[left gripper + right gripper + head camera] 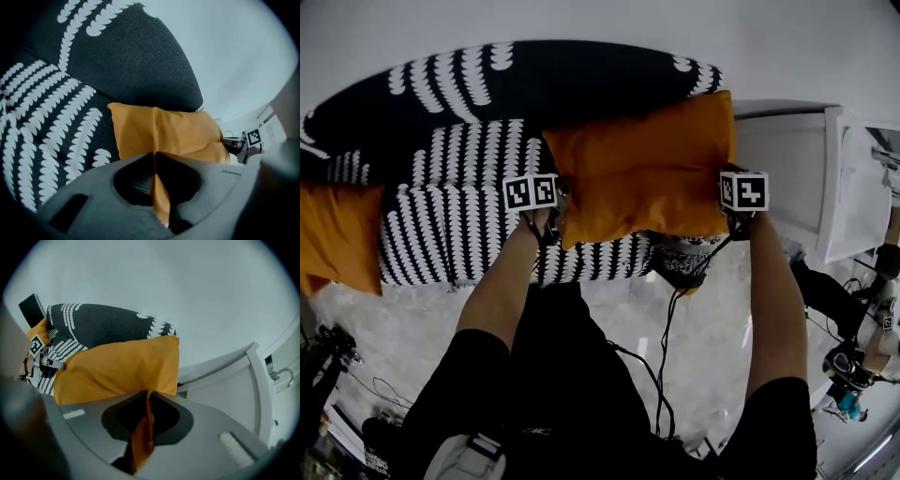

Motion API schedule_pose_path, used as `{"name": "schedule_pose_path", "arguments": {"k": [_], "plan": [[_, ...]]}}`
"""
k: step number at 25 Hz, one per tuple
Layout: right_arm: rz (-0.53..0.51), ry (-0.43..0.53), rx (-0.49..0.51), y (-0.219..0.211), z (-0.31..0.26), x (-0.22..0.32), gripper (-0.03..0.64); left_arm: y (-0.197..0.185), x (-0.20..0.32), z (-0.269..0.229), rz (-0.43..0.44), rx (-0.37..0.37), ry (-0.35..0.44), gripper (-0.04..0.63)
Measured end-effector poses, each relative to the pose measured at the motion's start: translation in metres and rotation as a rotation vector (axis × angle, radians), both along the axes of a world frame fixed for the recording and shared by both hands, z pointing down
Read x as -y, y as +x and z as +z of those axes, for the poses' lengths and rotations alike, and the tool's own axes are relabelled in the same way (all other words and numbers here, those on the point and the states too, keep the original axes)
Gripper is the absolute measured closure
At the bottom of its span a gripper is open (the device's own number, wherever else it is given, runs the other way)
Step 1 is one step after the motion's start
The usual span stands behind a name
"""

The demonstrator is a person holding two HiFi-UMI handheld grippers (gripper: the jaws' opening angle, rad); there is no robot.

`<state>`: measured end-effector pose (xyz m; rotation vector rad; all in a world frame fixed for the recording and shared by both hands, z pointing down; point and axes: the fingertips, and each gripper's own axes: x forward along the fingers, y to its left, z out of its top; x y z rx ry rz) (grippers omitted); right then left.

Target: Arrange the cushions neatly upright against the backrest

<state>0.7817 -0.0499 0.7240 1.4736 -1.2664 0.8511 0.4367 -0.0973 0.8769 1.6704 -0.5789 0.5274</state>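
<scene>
An orange cushion (pixel 642 173) hangs in the air over the right part of the black sofa with white leaf print (pixel 469 225). My left gripper (pixel 551 217) is shut on the cushion's lower left corner, and my right gripper (pixel 733 217) is shut on its lower right corner. In the left gripper view the orange cushion (pixel 164 133) fills the middle, its fabric pinched in my left gripper (pixel 154 183). In the right gripper view the same cushion (pixel 119 371) is folded into my right gripper (pixel 143 427). A second orange cushion (pixel 337 234) lies at the sofa's left end.
The sofa backrest (pixel 534 80) curves along a white wall. A white cabinet or frame (pixel 825 178) stands right of the sofa. Cables (pixel 661 356) trail over the pale floor near my legs, and equipment (pixel 853 366) sits at the right edge.
</scene>
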Motion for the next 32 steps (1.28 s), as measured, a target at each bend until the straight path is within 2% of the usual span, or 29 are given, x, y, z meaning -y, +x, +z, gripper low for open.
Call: {"name": "schedule_pose_path", "arguments": {"k": [2,6,12,16,20,27,32], "plan": [[-0.028,0.011,-0.022,-0.002,-0.013,0.000,0.584,-0.004,0.000,-0.015,0.011,-0.013,0.037,0.577],[-0.043,0.091,-0.015,-0.010,-0.036,0.002,0.594,-0.017,0.007,-0.057,-0.005,-0.048,0.115,0.580],[-0.049,0.321,0.015,-0.052,-0.091,0.020,0.598,-0.066,0.033,-0.138,-0.058,-0.048,0.327,0.580],[-0.051,0.483,0.059,-0.095,-0.113,0.034,0.598,-0.117,0.054,-0.185,-0.109,0.004,0.446,0.580],[-0.048,0.589,0.109,-0.133,-0.119,0.048,0.598,-0.161,0.076,-0.223,-0.108,0.098,0.570,0.580],[0.037,0.646,0.190,-0.185,-0.088,0.072,0.600,-0.213,0.119,-0.235,-0.101,0.163,0.639,0.581],[0.128,0.637,0.169,-0.204,-0.052,0.075,0.601,-0.224,0.147,-0.225,-0.041,0.187,0.680,0.581]]}}
